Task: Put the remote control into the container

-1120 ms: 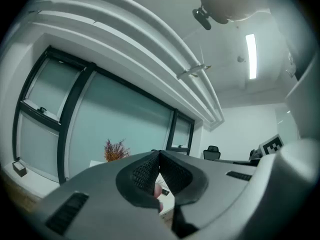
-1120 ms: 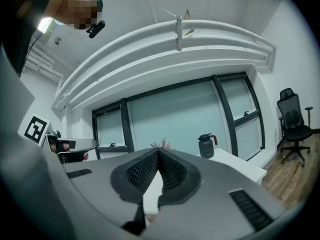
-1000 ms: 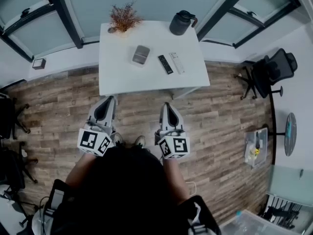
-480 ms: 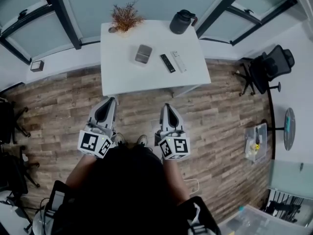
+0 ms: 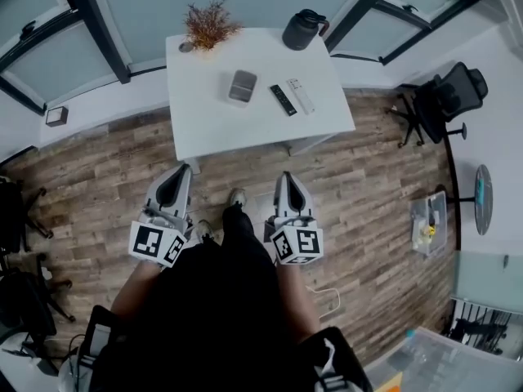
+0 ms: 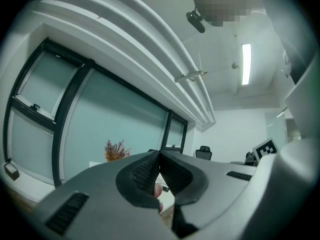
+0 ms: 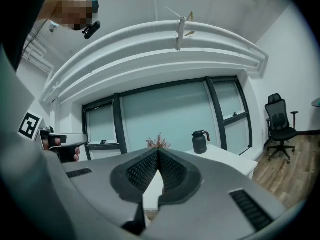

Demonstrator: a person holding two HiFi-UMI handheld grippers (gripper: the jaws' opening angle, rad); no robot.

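Lying on table (image 5: 204, 113), black remote control (image 5: 283, 100), well beyond right hand-held gripper (image 5: 292, 178)

Ahead of you, a white rectangular desk (image 5: 204, 121) carries a dried rust-brown plant (image 5: 210, 28) at its far left corner and a dark lidded jug (image 5: 301, 33) far right; a black office chair (image 5: 445, 96) stands on the wood-plank floor (image 5: 98, 170).

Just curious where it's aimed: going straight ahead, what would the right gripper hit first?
Probably the near edge of the white table; the right gripper points level toward it, height unclear.
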